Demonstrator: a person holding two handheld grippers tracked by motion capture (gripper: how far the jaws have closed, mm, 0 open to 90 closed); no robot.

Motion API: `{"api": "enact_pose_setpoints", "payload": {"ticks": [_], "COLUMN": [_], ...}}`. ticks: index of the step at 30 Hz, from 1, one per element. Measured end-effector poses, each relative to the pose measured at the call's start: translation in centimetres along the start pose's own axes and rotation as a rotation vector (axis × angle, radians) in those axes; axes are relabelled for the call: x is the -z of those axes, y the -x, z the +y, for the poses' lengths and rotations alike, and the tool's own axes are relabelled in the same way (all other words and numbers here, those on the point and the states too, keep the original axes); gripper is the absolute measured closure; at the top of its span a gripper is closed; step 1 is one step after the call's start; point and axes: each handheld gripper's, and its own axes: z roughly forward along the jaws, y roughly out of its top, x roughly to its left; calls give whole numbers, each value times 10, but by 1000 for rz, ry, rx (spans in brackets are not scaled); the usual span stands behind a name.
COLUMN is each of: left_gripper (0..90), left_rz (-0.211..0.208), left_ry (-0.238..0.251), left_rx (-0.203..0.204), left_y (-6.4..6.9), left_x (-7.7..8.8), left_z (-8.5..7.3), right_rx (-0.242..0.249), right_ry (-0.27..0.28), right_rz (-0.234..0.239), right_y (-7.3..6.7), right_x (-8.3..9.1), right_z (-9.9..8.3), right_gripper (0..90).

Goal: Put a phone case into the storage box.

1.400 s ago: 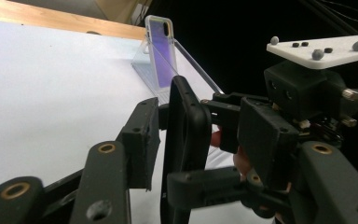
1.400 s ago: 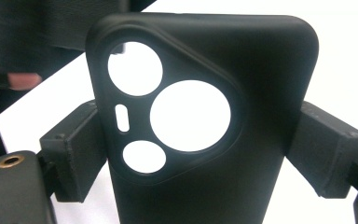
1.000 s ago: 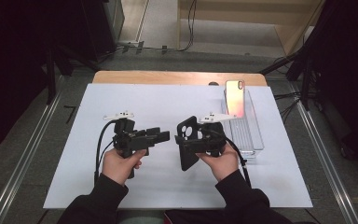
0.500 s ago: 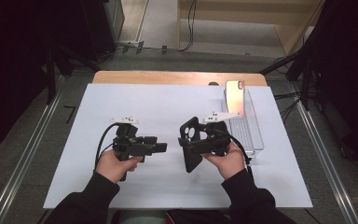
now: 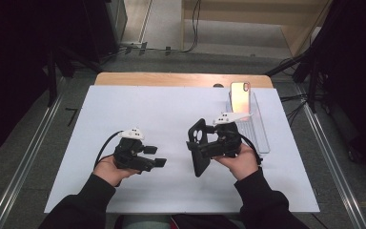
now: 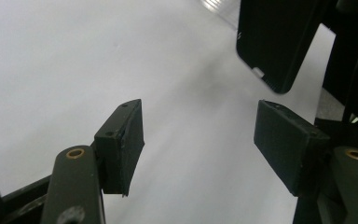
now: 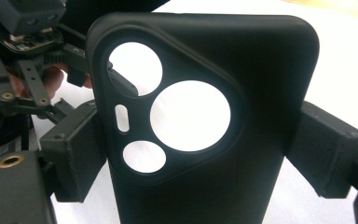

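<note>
White tabletop (image 5: pixel 124 109): one clear tray (image 5: pixel 259 131) at 2 o'clock holds one smartphone (image 5: pixel 240 95). Right gripper (image 5: pixel 198 150) pinches one black phone case (image 7: pixel 205 121), centre-right. Left gripper (image 5: pixel 159 157) spread, empty.

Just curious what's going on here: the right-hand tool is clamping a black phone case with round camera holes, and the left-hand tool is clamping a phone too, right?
Not quite. The left gripper holds nothing: the left gripper view shows its jaws apart over the white table sheet. The right gripper does clamp the black rubbery phone case with round camera holes.
</note>
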Motion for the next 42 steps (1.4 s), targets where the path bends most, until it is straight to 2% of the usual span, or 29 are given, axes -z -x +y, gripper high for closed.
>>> {"api": "enact_pose_setpoints", "payload": {"ticks": [3,8,12,16,26,42], "left_gripper": [334,334,334,334,334,333], "left_rz": [30,15,15,15,23,38], "left_ry": [-18,-19,-39,-37,-32,-29], "left_rx": [2,23,22,17,45,71], "left_y": [-2,-5,-4,-2,-3,-4], "left_x": [2,7,10,12,19,26], "left_z": [-6,-16,-23,-26,-32,-40], "right_rx": [3,-6,-6,3,5,-20], "right_ry": [-1,-9,-3,-4,30,64], "right_rz": [-2,-7,-10,-5,-12,-76], "right_y": [1,4,5,6,15,32], "right_x": [3,7,14,21,43,73], "right_z": [0,2,6,11,22,34], "right_gripper": [115,115,116,116,116,116]}}
